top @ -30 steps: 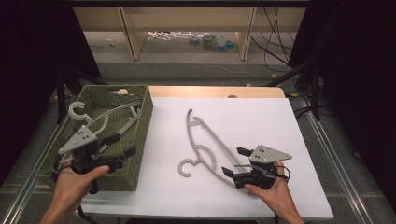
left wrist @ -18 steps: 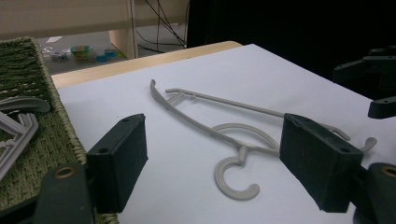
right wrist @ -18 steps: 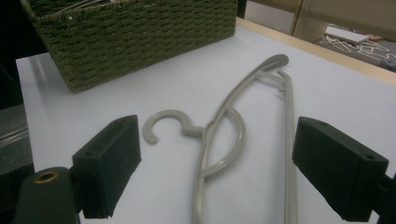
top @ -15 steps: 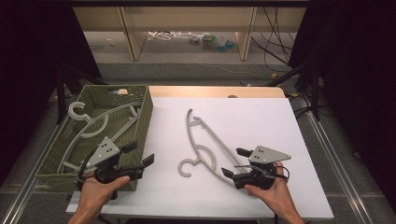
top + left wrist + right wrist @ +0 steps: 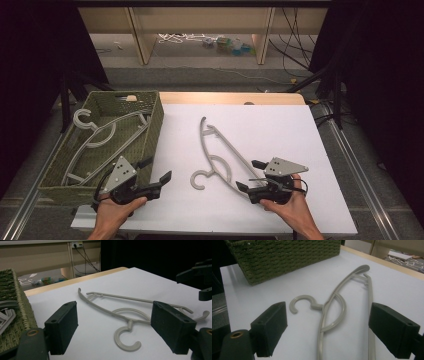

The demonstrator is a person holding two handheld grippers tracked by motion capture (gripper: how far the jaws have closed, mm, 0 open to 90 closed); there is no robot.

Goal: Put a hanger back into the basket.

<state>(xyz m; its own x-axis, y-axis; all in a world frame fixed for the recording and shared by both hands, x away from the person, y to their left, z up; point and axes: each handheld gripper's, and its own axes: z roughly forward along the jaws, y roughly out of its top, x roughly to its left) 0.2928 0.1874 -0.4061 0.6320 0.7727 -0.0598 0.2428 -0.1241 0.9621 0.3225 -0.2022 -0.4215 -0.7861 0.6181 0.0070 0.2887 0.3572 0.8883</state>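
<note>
One hanger left flat on the white table, hook toward the person; others already lie in the green basket. Both grippers wide open, holding nothing: left gripper beside the basket's near corner, right gripper just beside the hanger's near arm. Judging this as the approach step; next, close on the hanger's arm and lift it.

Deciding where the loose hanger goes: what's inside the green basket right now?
The green basket holds at least two grey hangers, lying overlapped with one hook by the far left corner. Its near wall hides the floor at the front.
</note>
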